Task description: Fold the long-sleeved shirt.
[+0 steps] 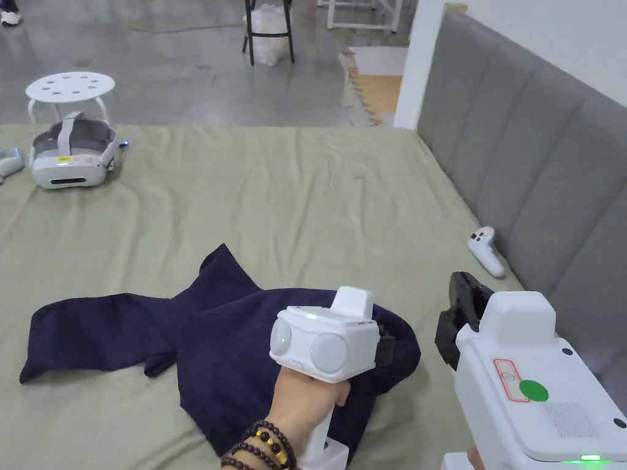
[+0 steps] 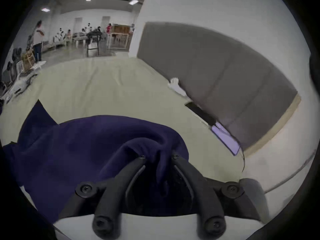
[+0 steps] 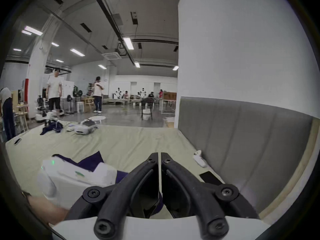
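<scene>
The left gripper (image 2: 158,157) pinches the shirt (image 1: 245,343), which stretches leftward; the right gripper (image 3: 159,154) fingers are closed empty beside it

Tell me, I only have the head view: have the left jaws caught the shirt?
Observer: Yes. In the left gripper view, the left gripper has its jaws pinching a bunched fold of the shirt.
Operator: And the right gripper?
Observer: Its jaws are shut, with nothing between them.
Operator: Anything hidden behind it?
Observer: A dark phone lies flat beside the headboard.
</scene>
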